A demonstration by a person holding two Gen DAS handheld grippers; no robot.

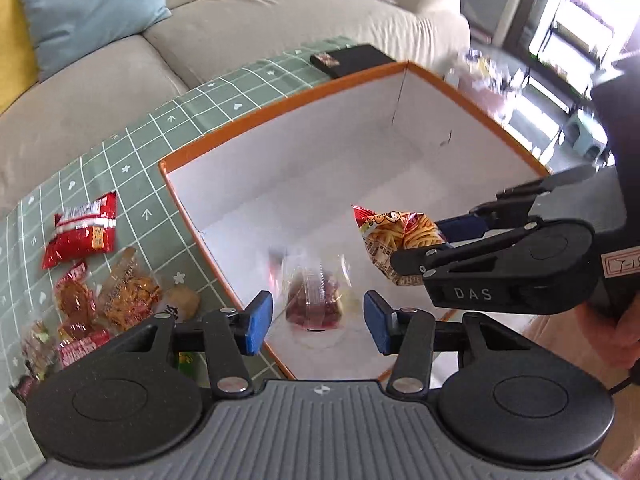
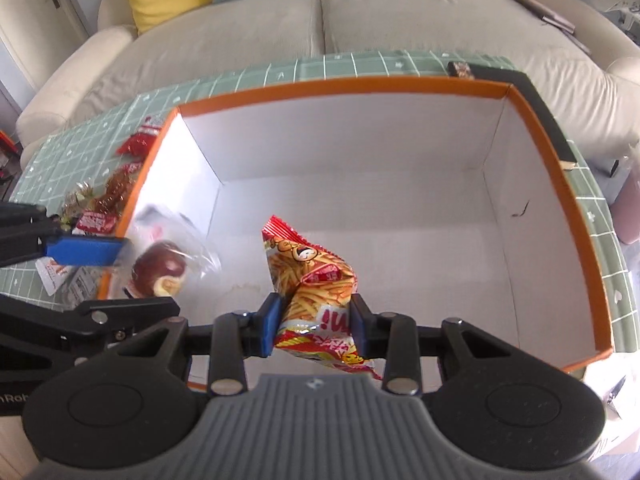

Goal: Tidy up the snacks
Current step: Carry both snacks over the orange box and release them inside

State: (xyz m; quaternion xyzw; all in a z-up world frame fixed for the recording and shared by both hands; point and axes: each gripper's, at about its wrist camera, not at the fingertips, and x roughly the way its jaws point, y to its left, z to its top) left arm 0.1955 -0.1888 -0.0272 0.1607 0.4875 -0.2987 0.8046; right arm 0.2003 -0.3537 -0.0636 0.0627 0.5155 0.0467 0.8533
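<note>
A white box with an orange rim [image 1: 280, 98] [image 2: 360, 80] stands on the green checked tablecloth. My left gripper [image 1: 318, 320] is open above the box's near left corner; below it a clear-wrapped red snack [image 1: 314, 298] [image 2: 160, 268] is blurred in the box, free of the pads. My right gripper [image 2: 316, 326] is shut on a red and yellow fries-print snack bag [image 2: 316, 284] [image 1: 396, 236] and holds it over the box's inside. The right gripper also shows in the left wrist view [image 1: 436, 240].
Several loose snack packets [image 1: 86, 272] [image 2: 112, 196] lie on the tablecloth [image 1: 140, 152] left of the box. A black flat object [image 1: 352, 60] lies behind the box. A beige sofa [image 2: 320, 20] with yellow and blue cushions stands beyond the table.
</note>
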